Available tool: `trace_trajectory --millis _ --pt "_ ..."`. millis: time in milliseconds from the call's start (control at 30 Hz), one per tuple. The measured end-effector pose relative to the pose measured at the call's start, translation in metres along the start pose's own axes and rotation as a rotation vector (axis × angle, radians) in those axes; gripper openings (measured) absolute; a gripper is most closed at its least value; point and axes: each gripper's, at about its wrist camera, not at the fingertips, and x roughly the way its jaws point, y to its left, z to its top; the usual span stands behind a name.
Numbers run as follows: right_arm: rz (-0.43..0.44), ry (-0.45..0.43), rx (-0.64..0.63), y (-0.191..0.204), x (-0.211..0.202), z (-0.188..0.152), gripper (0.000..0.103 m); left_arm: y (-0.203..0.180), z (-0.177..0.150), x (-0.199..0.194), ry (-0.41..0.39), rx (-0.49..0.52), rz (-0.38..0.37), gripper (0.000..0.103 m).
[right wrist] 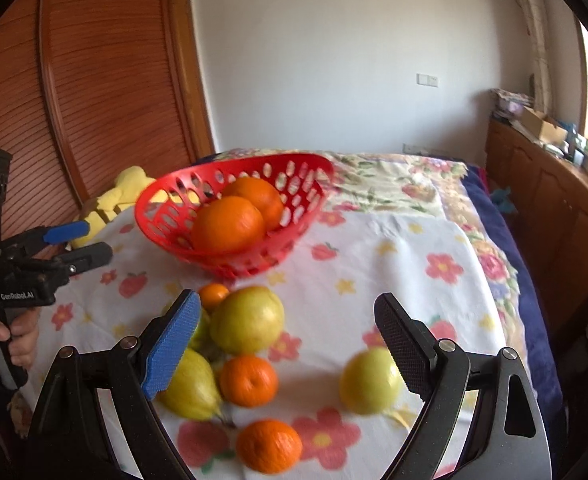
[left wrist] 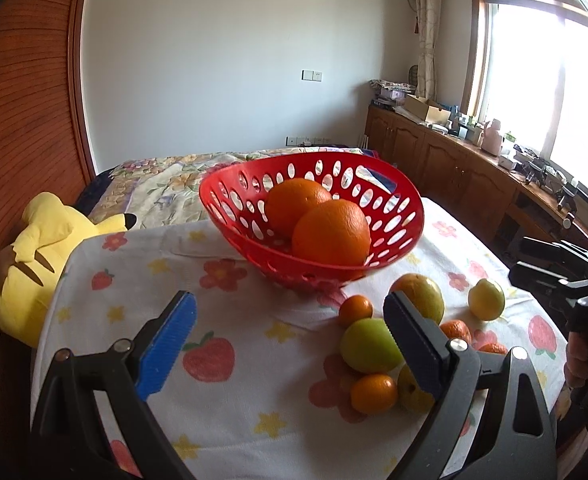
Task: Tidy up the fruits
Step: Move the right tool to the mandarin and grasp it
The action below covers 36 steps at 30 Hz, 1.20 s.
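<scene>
A red perforated basket [left wrist: 397,216] [right wrist: 166,216] stands on the flowered cloth and holds two large oranges [left wrist: 329,232] [right wrist: 228,224]. Loose fruit lies in front of it: a green apple [left wrist: 367,346], small tangerines [left wrist: 373,394] [right wrist: 248,380], a yellow-green fruit [right wrist: 248,320], a pear [right wrist: 192,390] and a yellow fruit [left wrist: 485,299] [right wrist: 367,380]. My left gripper [left wrist: 290,332] is open and empty above the cloth, left of the fruit pile. My right gripper [right wrist: 288,338] is open and empty, hovering over the loose fruit.
A yellow plush toy [left wrist: 34,248] lies at the table's left edge. A bed with a floral quilt [left wrist: 166,184] stands behind the table. Wooden cabinets [left wrist: 453,168] with clutter run along the right wall under the window.
</scene>
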Motion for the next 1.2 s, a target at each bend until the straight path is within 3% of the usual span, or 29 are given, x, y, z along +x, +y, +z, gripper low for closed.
trace_trajectory --millis 467,1200 --pt "-0.028 0.011 0.039 -0.011 -0.023 -0.037 0.09 -0.016 -0.027 -0.009 0.019 0.012 -0.012 0.095" --pt "0.01 0.099 0.051 0.001 -0.004 -0.075 0.077 -0.026 -0.049 -0.003 0.064 0.019 -0.034 0.095"
